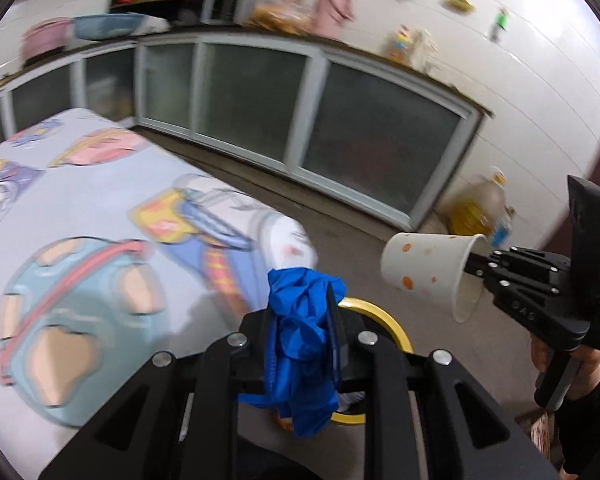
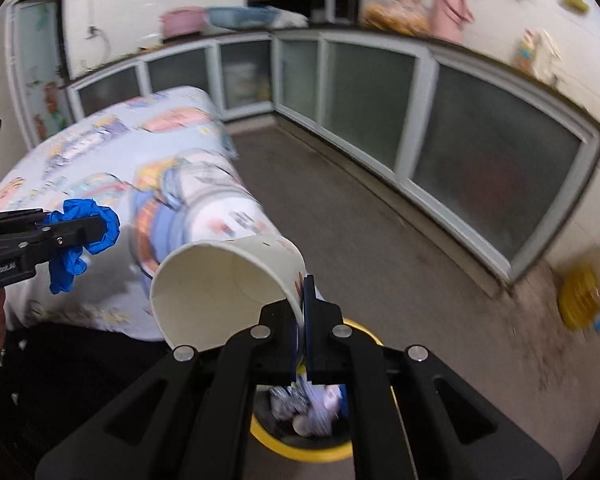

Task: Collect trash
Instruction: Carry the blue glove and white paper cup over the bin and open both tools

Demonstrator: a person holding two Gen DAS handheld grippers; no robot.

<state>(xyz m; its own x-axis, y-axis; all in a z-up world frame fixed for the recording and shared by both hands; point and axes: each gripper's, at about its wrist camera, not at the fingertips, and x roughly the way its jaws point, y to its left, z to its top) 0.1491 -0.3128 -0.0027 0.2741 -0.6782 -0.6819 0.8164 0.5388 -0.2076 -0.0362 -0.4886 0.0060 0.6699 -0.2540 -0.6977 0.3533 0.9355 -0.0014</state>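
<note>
While the bin (image 2: 300, 452) sits below both grippers, we clamp glove (image 1: 300, 332) left (image 1: 300, 340), cup (image 2: 228, 284) rim right (image 2: 302, 340), for dropping.

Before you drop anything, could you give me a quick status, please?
Left gripper shut on blue glove. Right gripper pinching paper cup. Yellow-rimmed bin below, nothing blocking.

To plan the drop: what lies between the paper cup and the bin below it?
Only the right tongs holding the paper cup rim; the right wrist view shows the yellow-rimmed bin directly below.
</note>
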